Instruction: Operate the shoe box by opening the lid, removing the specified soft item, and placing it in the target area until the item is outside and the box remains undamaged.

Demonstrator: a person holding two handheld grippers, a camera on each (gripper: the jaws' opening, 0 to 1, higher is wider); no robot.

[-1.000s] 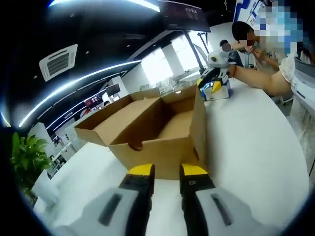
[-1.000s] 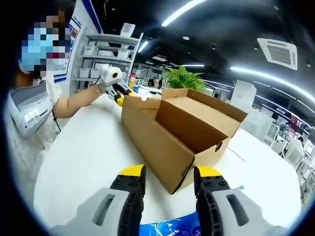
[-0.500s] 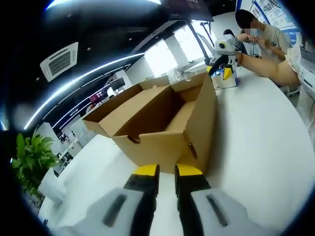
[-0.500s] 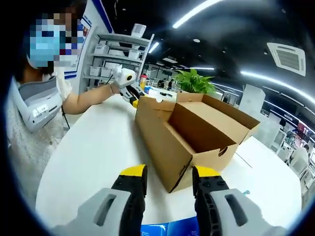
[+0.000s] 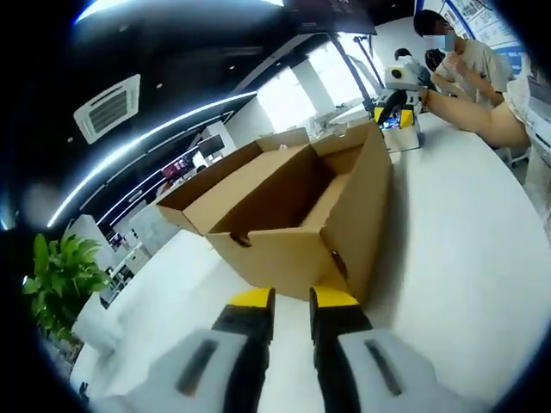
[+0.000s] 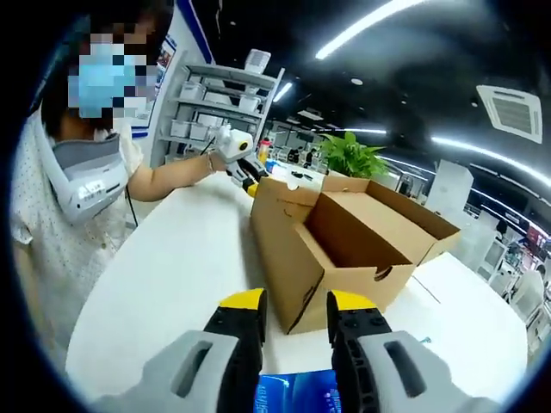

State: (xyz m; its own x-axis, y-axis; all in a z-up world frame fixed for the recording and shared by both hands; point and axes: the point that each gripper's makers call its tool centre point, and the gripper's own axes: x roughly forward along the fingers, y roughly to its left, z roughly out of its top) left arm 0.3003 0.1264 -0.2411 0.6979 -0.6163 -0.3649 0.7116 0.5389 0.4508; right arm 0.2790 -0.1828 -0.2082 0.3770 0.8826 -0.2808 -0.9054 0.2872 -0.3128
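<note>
The brown cardboard shoe box [image 5: 297,258] stands open on the white table [image 5: 448,249], its lid folded back to the left. What I see of its inside holds nothing. My left gripper [image 5: 291,301] sits just in front of the box's short end, open by a narrow gap and holding nothing. From the other end, the box [image 6: 288,258] has its lid hanging to the right. My right gripper [image 6: 294,303] is open near that corner and holds nothing. A blue printed packet [image 6: 293,394] lies on the table under its jaws. Each view catches the other gripper [image 5: 398,82] [image 6: 234,148] beyond the box.
A person [image 6: 86,189] stands at the table's side with an arm stretched along it. Other people [image 5: 456,52] stand behind. A green plant [image 6: 349,157] and shelves [image 6: 215,99] lie past the table [image 6: 164,275]. Bare tabletop runs beside the box.
Both cameras have shifted a little relative to the box. The right jaws have drawn closer together. The left gap is slightly narrower than a second ago. The box has stayed put.
</note>
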